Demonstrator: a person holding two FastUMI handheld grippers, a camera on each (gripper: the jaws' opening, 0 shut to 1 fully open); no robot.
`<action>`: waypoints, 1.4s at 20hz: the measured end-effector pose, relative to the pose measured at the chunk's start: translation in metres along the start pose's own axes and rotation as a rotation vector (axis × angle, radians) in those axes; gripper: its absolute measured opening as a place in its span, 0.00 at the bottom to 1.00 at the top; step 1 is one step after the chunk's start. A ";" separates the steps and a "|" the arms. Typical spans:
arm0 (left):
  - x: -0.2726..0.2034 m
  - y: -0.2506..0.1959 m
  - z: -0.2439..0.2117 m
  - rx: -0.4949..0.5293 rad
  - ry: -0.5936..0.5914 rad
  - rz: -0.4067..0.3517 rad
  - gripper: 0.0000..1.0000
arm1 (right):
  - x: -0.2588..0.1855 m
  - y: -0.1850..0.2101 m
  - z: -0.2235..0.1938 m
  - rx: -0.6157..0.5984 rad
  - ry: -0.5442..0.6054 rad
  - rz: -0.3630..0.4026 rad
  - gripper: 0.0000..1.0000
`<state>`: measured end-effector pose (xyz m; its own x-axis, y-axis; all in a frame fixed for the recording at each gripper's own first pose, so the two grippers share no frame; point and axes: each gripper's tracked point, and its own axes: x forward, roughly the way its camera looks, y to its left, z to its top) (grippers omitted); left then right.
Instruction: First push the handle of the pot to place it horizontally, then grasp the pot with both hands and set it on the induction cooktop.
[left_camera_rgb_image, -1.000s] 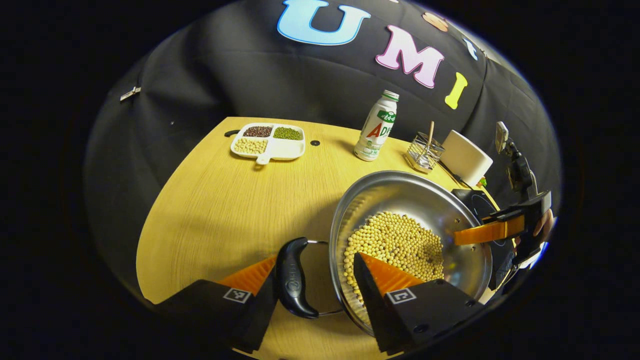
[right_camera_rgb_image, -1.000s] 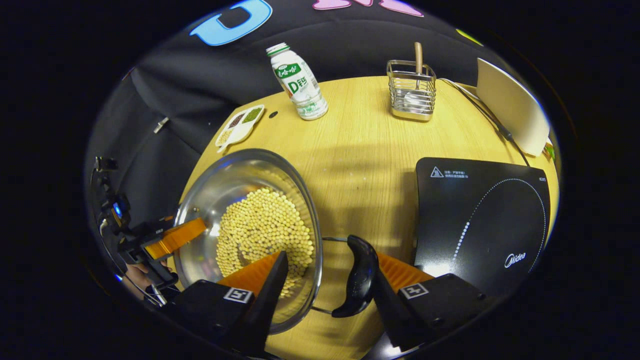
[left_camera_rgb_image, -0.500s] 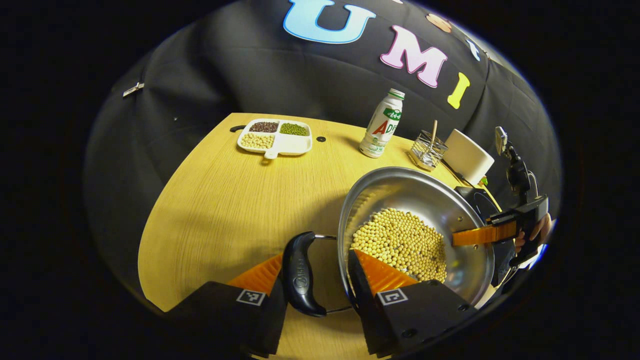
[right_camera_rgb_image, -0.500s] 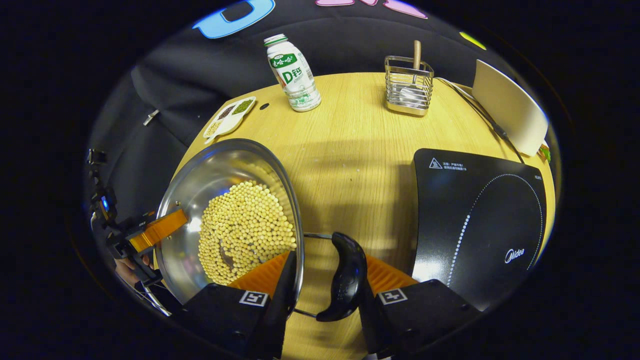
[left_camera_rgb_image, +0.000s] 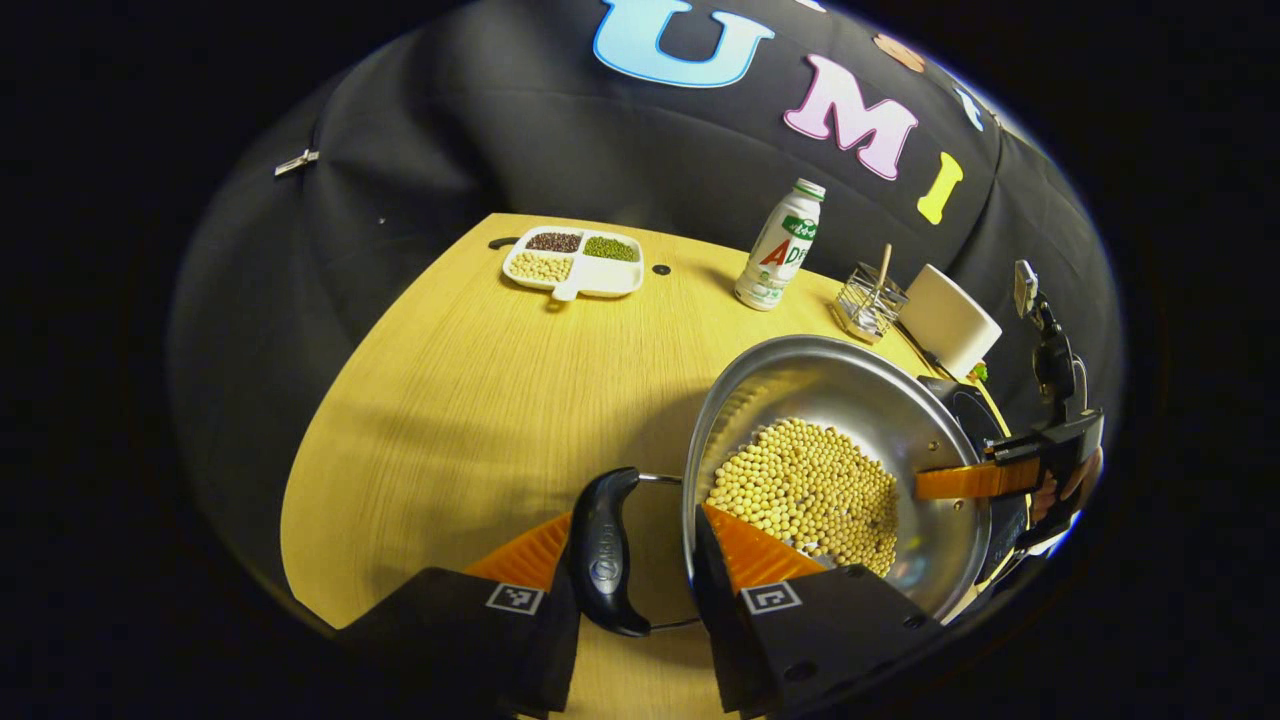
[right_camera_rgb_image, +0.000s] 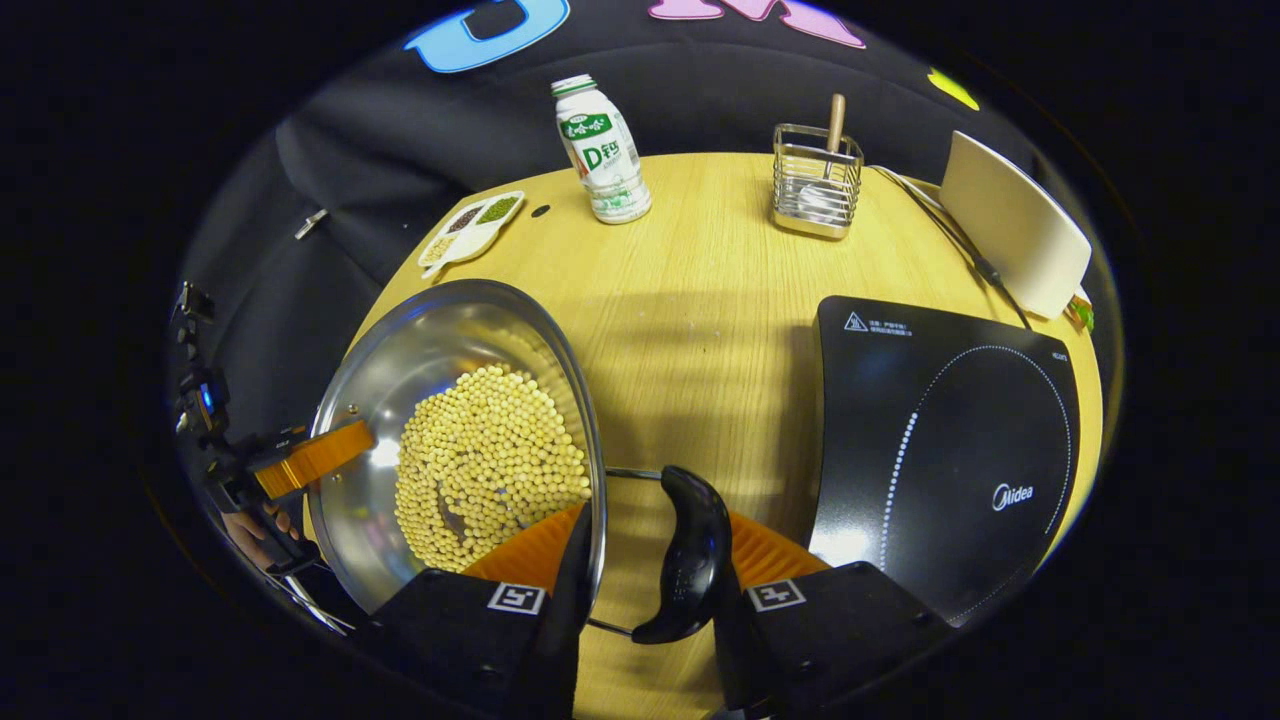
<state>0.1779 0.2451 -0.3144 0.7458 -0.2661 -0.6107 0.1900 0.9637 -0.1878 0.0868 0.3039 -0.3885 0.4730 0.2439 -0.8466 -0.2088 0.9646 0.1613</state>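
A steel pot (left_camera_rgb_image: 800, 380) holding soybeans (left_camera_rgb_image: 810, 490) sits over the wooden table (left_camera_rgb_image: 470, 400), left of the black induction cooktop (right_camera_rgb_image: 960, 440). In the left gripper view my left gripper (left_camera_rgb_image: 630, 530) is shut on the pot's black side handle (left_camera_rgb_image: 605, 555): one finger is outside the handle, the other inside the rim. In the right gripper view my right gripper (right_camera_rgb_image: 655, 535) clamps the opposite handle (right_camera_rgb_image: 690, 555) and the rim of the pot (right_camera_rgb_image: 420, 350) the same way. Each gripper appears across the pot from the other, the right gripper (left_camera_rgb_image: 985, 480) and the left gripper (right_camera_rgb_image: 310, 460). Whether the pot rests on the table is unclear.
At the back of the table stand a drink bottle (right_camera_rgb_image: 603, 150), a wire basket (right_camera_rgb_image: 815, 180) with a wooden-handled tool, a white box (right_camera_rgb_image: 1010, 235) with a cable, and a divided dish of beans (left_camera_rgb_image: 575, 262). Bare wood lies between pot and cooktop.
Both grippers' fingers have drawn together onto the pot's two handles and rim. The pot has shifted slightly in both views, and the beans have settled.
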 end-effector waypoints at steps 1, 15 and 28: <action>-0.006 -0.003 0.005 0.008 -0.009 0.006 0.57 | -0.006 0.000 0.003 0.005 -0.005 0.004 0.58; -0.050 -0.131 0.024 0.064 0.005 -0.028 0.57 | -0.119 -0.084 -0.001 0.089 -0.046 -0.021 0.58; -0.010 -0.257 0.035 0.090 0.026 -0.076 0.57 | -0.161 -0.208 0.009 0.149 -0.065 -0.049 0.58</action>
<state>0.1442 0.0009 -0.2328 0.7108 -0.3380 -0.6169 0.3028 0.9386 -0.1654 0.0617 0.0649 -0.2814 0.5346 0.1978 -0.8217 -0.0570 0.9785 0.1985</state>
